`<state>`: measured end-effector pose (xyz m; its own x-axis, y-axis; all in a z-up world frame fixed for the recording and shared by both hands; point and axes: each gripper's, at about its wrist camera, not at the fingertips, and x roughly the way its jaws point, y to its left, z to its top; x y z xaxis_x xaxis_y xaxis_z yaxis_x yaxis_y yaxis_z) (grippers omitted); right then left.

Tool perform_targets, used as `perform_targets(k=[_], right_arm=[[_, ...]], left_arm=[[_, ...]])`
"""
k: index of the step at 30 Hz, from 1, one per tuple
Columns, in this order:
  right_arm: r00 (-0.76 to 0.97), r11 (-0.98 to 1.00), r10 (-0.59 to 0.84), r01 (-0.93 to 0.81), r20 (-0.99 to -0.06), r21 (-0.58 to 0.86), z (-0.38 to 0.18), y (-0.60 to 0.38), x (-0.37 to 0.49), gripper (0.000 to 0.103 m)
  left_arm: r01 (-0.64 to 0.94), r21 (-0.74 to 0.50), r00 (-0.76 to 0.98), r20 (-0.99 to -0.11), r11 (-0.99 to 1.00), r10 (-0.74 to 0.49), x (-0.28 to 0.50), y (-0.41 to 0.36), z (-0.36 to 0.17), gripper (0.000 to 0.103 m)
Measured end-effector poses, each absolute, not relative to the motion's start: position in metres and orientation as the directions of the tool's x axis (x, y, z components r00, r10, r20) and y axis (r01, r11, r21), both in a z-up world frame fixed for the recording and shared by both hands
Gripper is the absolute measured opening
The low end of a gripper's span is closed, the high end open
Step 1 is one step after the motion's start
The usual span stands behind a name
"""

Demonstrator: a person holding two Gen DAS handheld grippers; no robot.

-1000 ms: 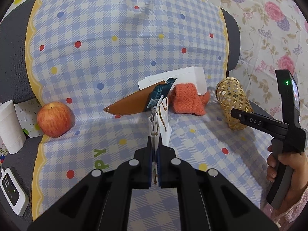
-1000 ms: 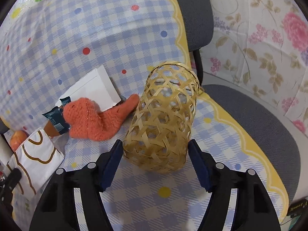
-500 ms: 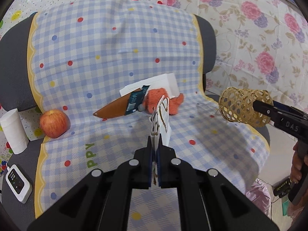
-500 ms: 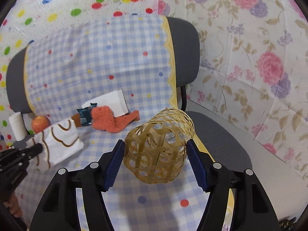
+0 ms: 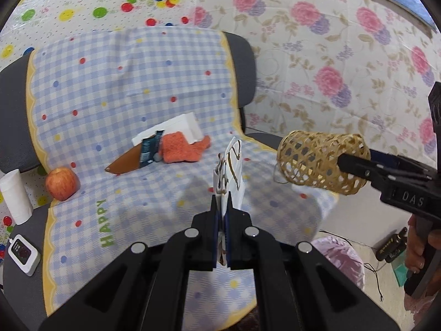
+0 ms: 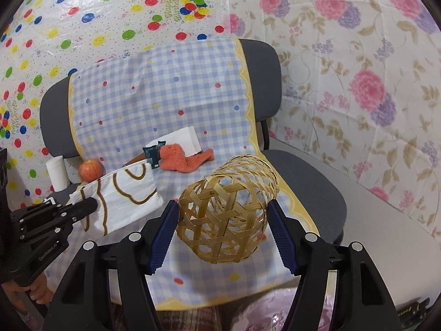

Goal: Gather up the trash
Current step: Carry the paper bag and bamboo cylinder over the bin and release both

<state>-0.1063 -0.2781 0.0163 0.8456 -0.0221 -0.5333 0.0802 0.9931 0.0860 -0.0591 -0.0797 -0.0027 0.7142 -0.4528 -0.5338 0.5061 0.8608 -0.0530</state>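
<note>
Holding the white wrapper [image 5: 233, 173] pinched, the left tongs [image 5: 221, 215] sit left of the basket [image 6: 226, 209] gripped sideways in the right tongs [image 6: 223, 218].

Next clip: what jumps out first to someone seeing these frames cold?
Both grippers are loaded above the chair: the right gripper clamps a woven bamboo basket held sideways in the air, and the left gripper pinches a white paper bag with brown print. Behind them, on the checked cloth, lie an orange knitted piece and a red apple.
</note>
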Motion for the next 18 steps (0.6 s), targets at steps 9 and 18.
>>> perform_targets(k=[9, 18], right_arm=[[0.799, 0.969, -0.129, 0.227, -0.587, 0.096, -0.002, -0.320, -0.178, 0.066], [0.750, 0.938, -0.188, 0.328, -0.634, 0.110, -0.020, -0.355, -0.229, 0.066]], left_arm=[[0.660, -0.065, 0.601, -0.553, 0.749, -0.577, -0.096, -0.146, -0.017, 0.002], [0.751, -0.079, 0.505, -0.572, 0.656, -0.647, -0.124, -0.199, -0.035, 0.002]])
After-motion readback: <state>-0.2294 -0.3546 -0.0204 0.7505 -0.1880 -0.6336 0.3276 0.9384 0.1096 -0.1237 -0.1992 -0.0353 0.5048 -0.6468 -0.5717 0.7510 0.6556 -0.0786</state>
